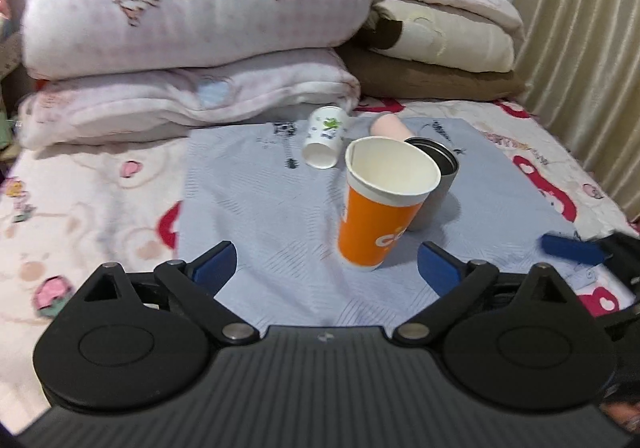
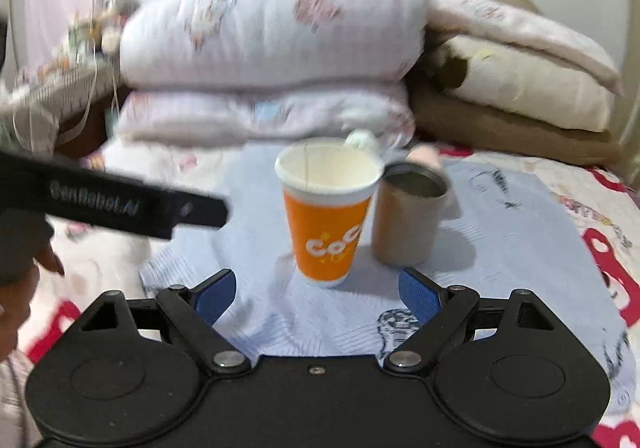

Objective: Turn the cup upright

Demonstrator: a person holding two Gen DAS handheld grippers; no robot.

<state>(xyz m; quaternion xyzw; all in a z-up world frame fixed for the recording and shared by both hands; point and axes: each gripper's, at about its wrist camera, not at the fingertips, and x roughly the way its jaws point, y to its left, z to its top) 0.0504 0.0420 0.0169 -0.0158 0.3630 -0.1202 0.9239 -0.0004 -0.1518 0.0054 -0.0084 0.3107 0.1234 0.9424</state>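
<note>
An orange paper cup (image 1: 376, 204) stands upright, mouth up, on a light blue cloth (image 1: 260, 200); it also shows in the right wrist view (image 2: 328, 220). A grey metal cup (image 1: 436, 184) stands upright just behind it to the right (image 2: 408, 216). A small white printed cup (image 1: 325, 138) lies on its side farther back. A pink cup (image 1: 390, 127) lies behind the metal one. My left gripper (image 1: 326, 262) is open and empty, just short of the orange cup. My right gripper (image 2: 316, 288) is open and empty, close in front of the same cup.
Stacked pink quilts (image 1: 192, 28) and brown and cream bedding (image 1: 436, 48) stand at the back of the bed. A curtain (image 1: 584, 28) hangs at the right. The left gripper's body (image 2: 120, 200) crosses the left side of the right wrist view.
</note>
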